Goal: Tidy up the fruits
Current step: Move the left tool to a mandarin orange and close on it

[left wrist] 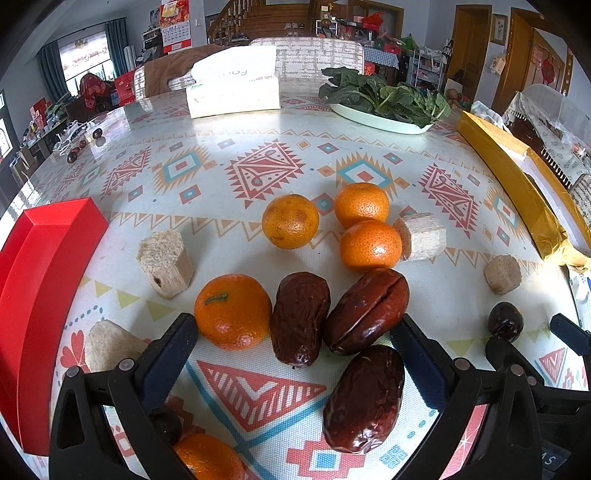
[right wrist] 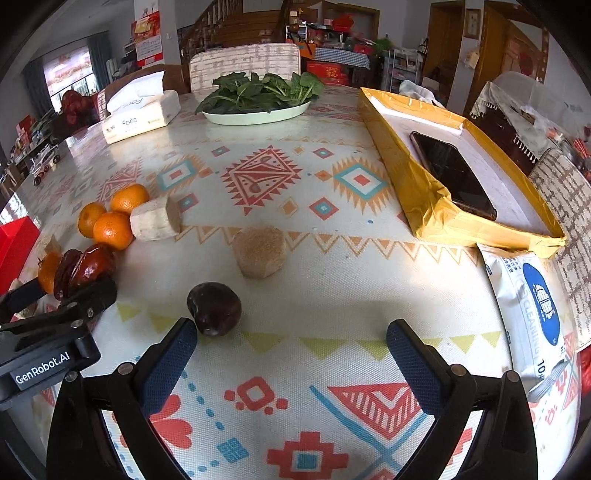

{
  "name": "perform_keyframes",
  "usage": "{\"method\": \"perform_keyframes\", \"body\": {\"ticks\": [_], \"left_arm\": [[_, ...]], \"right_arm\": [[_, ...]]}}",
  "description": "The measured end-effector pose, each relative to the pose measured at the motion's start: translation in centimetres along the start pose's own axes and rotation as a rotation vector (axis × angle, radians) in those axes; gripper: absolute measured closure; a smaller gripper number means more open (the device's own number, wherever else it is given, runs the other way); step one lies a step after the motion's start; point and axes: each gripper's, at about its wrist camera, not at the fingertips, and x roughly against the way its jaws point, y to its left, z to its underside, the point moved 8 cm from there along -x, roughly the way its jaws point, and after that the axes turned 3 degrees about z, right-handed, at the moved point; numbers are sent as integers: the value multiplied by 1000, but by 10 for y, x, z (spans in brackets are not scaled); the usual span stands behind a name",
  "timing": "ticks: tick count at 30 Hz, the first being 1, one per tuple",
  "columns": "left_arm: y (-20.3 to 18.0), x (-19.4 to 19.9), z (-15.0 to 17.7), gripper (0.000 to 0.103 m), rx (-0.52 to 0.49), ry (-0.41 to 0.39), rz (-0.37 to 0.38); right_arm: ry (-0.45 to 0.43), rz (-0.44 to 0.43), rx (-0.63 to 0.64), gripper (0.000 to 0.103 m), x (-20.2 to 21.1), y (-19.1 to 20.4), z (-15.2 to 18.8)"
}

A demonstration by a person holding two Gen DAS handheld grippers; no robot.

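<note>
both jaws gape empty; only the right wrist view shows the phone (right wrist: 453, 173) in the yellow tray (right wrist: 424, 199).

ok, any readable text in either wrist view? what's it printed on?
"GenRobot.AI": left tongs' body.
"Face": tissue pack, printed twice; upside down in the left wrist view.
"CLEANING" and "10": wet wipes pack; its Chinese print is too small to read.
Wall calendar: too blurred to read.

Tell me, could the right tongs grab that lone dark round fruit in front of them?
Probably yes: the right tongs are open, the dark fruit sits just beyond the left fingertip, and nothing lies between.
</note>
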Motion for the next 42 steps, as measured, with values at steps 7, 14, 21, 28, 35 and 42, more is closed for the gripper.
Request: {"method": "perform_keyframes", "body": {"ticks": [7, 14, 21, 28, 35, 42], "left_arm": [[0, 0, 0, 0, 0, 0, 0], [0, 1, 1, 0, -13, 9, 10], [-1, 5, 10, 0, -49, 54, 35], [-2, 12, 14, 3, -61, 56, 91], [36, 101, -3, 13, -27, -252, 127], [102, 154, -1, 9, 34, -427, 24]], "right_arm": [[0, 0, 0, 0, 0, 0, 0], [1, 3, -18, 0, 0, -1, -1], [15, -2, -10, 0, 4, 3, 6], [-3, -65, 44, 0, 13, 16, 17], [-17, -137, -6, 0, 17, 11, 14], [-35, -302, -144, 0, 24, 1, 8]]}}
